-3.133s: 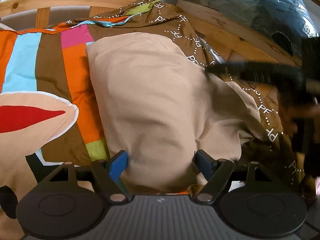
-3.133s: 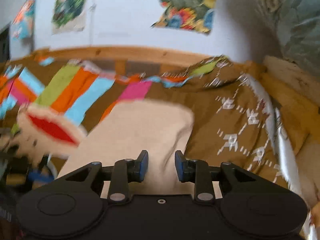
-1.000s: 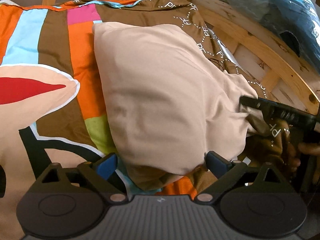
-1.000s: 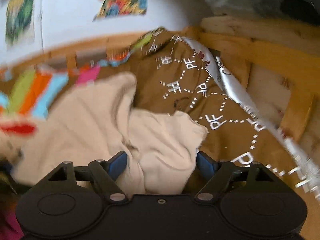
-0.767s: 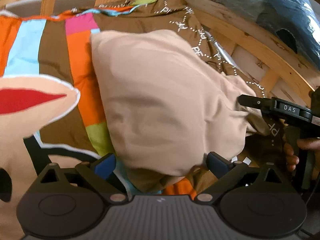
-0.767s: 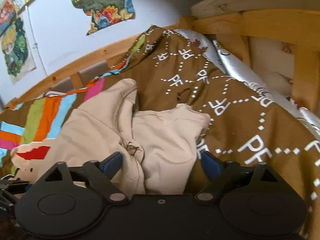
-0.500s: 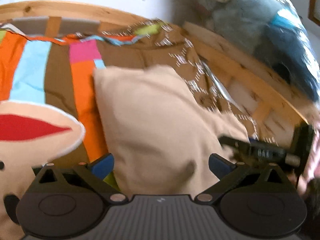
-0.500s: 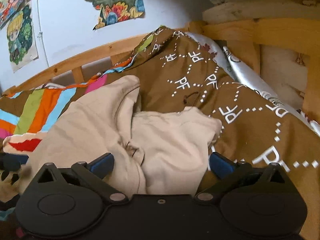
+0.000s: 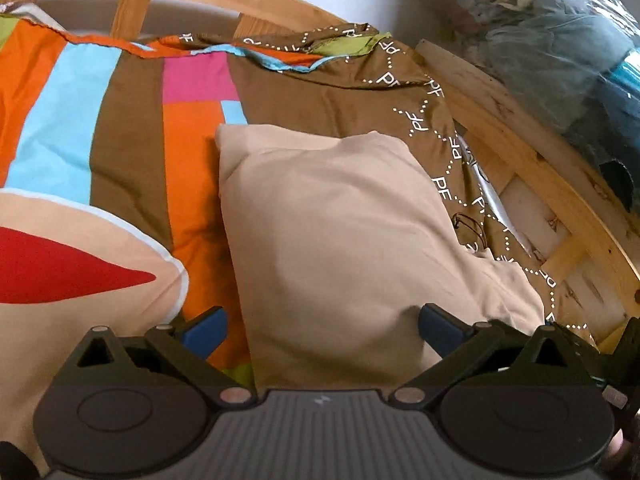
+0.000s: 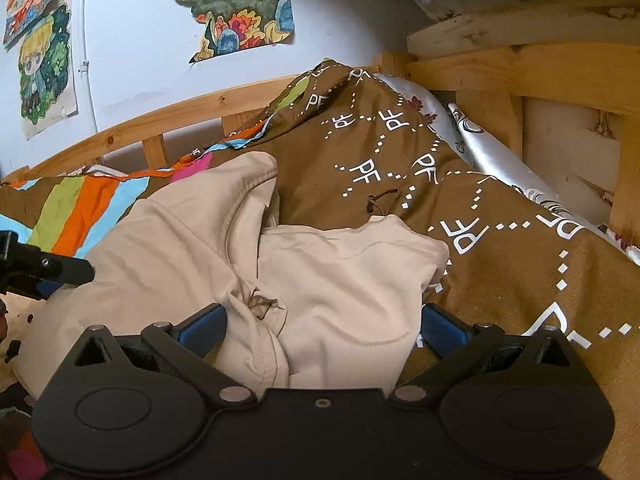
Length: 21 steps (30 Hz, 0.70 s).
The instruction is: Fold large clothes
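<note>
Over the beige garment (image 9: 340, 232), left gripper (image 9: 322, 330) and right gripper (image 10: 322, 326) both released

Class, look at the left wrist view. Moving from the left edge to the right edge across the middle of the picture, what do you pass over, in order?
Striped bedcover → beige garment → brown PF-lettered cover → wooden bed frame → plastic-wrapped bundle.

Plain beige garment (image 9: 340, 232) on brown, bright-striped bedspread (image 9: 132, 112).
</note>
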{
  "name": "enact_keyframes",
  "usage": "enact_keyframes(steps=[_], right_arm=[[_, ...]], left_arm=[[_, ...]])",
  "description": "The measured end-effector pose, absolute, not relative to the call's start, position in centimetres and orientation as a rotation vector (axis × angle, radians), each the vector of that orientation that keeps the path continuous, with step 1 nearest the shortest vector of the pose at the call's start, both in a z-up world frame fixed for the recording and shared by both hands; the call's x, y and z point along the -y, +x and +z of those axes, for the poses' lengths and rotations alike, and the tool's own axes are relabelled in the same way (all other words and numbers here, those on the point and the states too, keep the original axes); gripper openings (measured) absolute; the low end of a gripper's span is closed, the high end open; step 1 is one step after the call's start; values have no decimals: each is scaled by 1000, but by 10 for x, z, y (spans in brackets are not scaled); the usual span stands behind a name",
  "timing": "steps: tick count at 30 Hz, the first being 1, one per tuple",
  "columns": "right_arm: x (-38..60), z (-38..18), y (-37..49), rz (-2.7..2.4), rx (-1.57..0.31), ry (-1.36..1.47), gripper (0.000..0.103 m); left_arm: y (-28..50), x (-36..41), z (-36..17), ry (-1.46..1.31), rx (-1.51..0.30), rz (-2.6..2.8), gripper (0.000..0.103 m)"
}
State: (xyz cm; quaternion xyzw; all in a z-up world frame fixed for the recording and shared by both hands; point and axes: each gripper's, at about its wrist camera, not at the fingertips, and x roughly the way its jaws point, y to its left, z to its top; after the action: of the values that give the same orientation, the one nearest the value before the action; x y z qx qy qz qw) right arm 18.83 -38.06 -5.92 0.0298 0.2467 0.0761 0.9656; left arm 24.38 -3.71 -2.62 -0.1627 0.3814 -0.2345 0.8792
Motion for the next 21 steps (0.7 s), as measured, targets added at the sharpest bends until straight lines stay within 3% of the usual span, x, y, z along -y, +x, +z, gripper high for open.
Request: enact_keyframes(steps=[21], right_arm=[[378,-60,189,152,-501,42,102]], left_arm=[[244,41,-27,-321,-793,-478,103]])
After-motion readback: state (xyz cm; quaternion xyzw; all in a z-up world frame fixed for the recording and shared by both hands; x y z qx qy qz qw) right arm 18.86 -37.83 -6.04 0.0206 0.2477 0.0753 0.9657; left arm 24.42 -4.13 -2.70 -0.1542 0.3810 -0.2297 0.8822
